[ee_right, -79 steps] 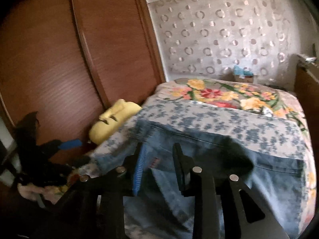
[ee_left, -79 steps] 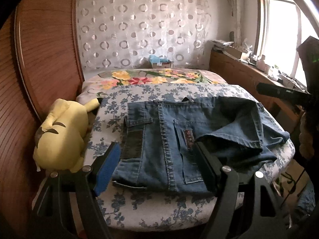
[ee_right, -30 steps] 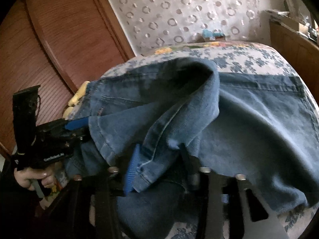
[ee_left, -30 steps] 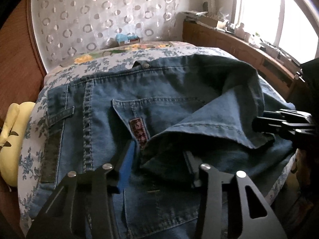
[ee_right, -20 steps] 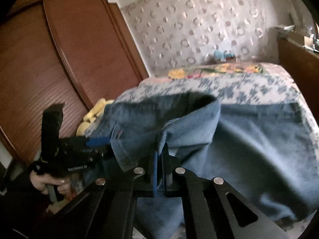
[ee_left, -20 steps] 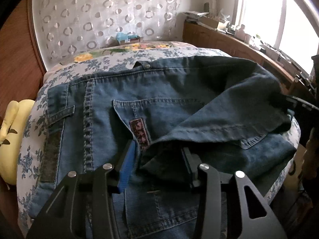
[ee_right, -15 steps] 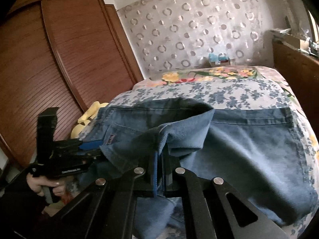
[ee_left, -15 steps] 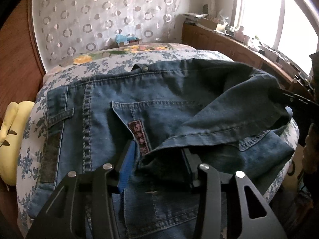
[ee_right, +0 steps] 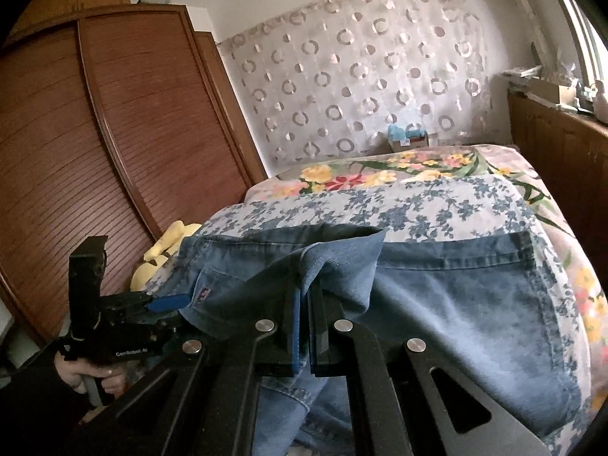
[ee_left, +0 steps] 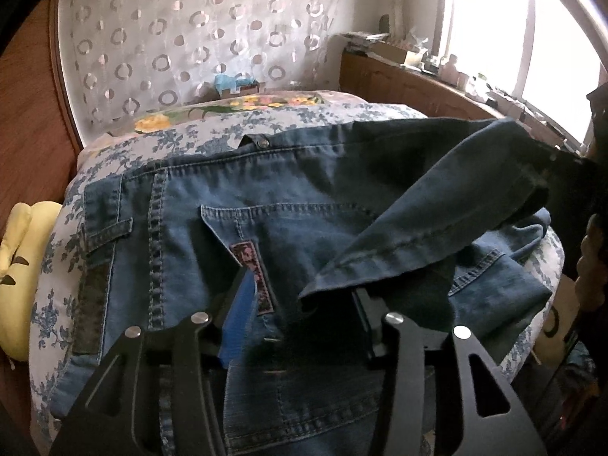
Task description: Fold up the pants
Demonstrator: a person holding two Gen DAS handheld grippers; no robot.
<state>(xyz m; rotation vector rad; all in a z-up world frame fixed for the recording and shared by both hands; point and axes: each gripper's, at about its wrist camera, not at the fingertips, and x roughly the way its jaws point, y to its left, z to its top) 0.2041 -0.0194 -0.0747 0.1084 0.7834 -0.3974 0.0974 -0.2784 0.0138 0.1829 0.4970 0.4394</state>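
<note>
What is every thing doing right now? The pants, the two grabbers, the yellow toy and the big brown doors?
pants: spread on the bed, one leg end lifted up
right gripper: shut on the lifted leg hem
left gripper: open, fingers either side of the cloth by the back pocket
yellow plush toy: lying at the bed's edge
wardrobe doors: closed
bed: covered with a flowered sheet
</note>
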